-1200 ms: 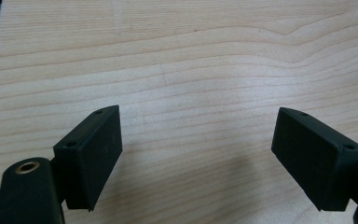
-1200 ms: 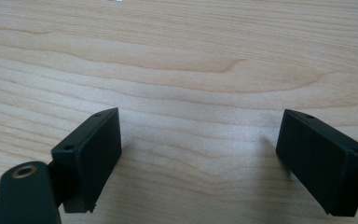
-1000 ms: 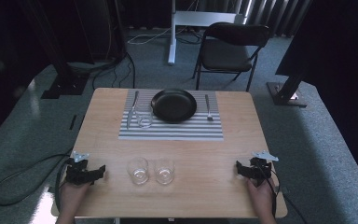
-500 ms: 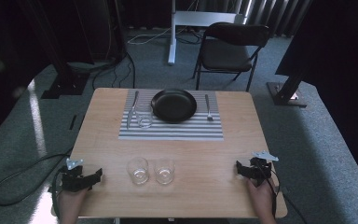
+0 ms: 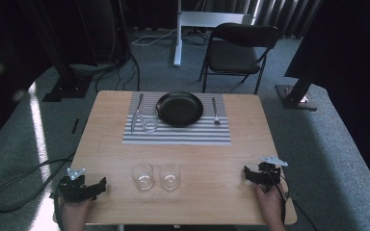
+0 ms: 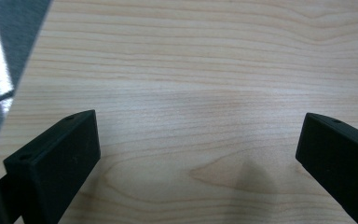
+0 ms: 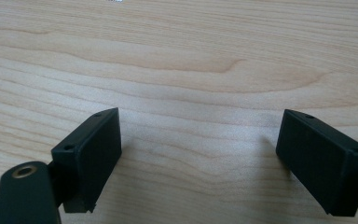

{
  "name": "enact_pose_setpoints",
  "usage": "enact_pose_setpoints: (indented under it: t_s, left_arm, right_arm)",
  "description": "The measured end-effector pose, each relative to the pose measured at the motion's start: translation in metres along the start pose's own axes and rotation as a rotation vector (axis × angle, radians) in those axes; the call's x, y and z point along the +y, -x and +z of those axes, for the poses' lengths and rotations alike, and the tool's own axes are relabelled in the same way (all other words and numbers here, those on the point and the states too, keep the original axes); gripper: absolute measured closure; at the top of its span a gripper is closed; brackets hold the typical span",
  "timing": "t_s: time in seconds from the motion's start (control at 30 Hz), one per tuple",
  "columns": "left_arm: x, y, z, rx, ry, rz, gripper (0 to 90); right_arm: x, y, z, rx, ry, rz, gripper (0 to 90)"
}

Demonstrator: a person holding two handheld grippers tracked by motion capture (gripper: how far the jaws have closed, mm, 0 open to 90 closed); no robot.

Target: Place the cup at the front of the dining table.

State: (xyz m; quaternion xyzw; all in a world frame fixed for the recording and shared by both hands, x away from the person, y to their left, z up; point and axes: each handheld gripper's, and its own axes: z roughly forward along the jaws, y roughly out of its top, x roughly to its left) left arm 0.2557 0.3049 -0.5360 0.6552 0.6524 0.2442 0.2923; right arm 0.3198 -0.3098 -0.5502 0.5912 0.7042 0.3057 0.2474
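Two empty glasses [image 5: 156, 176] stand side by side near the bench's [image 5: 212, 159] front edge. The left gripper [image 5: 101, 184], just beside them, has just opened its jaws, empty, ready to grasp. The right gripper's [image 5: 246, 173] jaws stand apart.

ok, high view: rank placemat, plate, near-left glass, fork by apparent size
1. Placemat, largest by far.
2. Plate.
3. Near-left glass; it sits closer to the camera, so its lead over the fork is unsure.
4. Fork, long but thin.
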Motion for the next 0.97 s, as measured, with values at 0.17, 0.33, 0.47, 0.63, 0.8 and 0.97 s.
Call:
enact_pose_setpoints:
  t_s: [0.17, 0.33, 0.47, 0.63, 0.8, 0.97]
  left_arm:
    - [-0.0017, 0.0039, -0.0023, 0.008, -0.005, 0.018, 0.1]
    - [-0.0052, 0.0047, -0.0024, 0.027, -0.015, 0.027, 0.1]
    - [-0.0074, 0.0021, 0.0011, 0.077, -0.027, 0.032, 0.2]
    - [-0.008, 0.0028, 0.0028, 0.123, -0.029, 0.059, 0.2]
    - [-0.0078, -0.0028, 0.003, 0.12, -0.038, 0.033, 0.2]
    - [-0.0077, -0.0035, 0.0036, 0.101, -0.045, 0.025, 0.2]
  right_arm:
    - [0.0, 0.0, 0.0, 0.0, 0.0, 0.0, 13.5]
    - [0.0, 0.0, 0.0, 0.0, 0.0, 0.0, 13.6]
    - [0.0, 0.0, 0.0, 0.0, 0.0, 0.0, 13.6]
    - [0.0, 0.0, 0.0, 0.0, 0.0, 0.0, 13.6]
    - [0.0, 0.0, 0.0, 0.0, 0.0, 0.0, 13.5]
    - [0.0001, 0.0, 0.0, 0.0, 0.0, 0.0, 13.6]
